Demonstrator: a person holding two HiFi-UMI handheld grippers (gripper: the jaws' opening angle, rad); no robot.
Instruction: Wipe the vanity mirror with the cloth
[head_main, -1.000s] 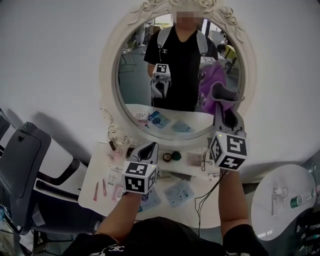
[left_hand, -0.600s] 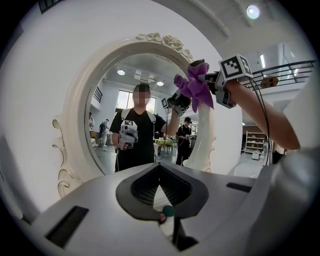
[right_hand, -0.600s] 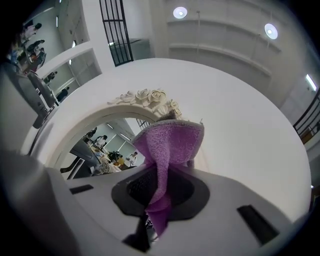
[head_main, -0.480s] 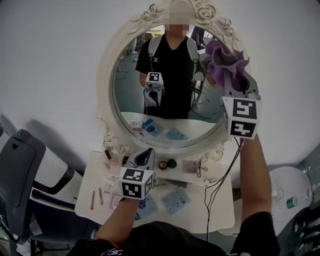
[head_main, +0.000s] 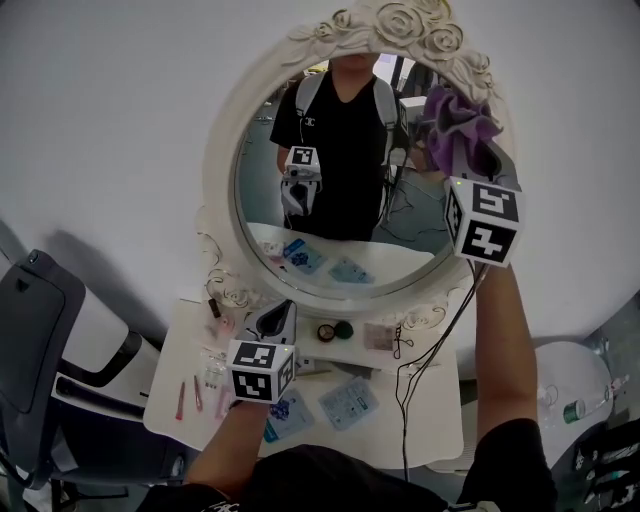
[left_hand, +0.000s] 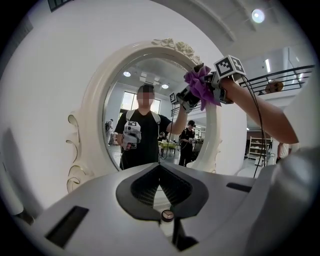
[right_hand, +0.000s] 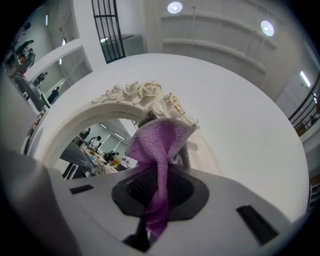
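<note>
The oval vanity mirror (head_main: 340, 200) hangs in a white frame (head_main: 222, 150) carved with roses, and it also fills the left gripper view (left_hand: 150, 115). My right gripper (head_main: 468, 165) is raised to the mirror's upper right and is shut on the purple cloth (head_main: 457, 122). The cloth bunches against the glass next to the frame there. In the right gripper view the cloth (right_hand: 159, 145) stands up between the jaws, just under the rose crest (right_hand: 145, 94). My left gripper (head_main: 276, 322) is shut and empty, low over the vanity table (head_main: 420, 425).
Small cosmetics, sachets and a round tin (head_main: 338, 331) lie on the table. A grey chair (head_main: 40, 330) stands at the left. At the right is a round side table (head_main: 560, 385) with small items. A cable (head_main: 425, 340) hangs from my right gripper.
My right gripper has risen with the cloth from the mirror's lower right edge to its upper right. The left gripper stays low over the table.
</note>
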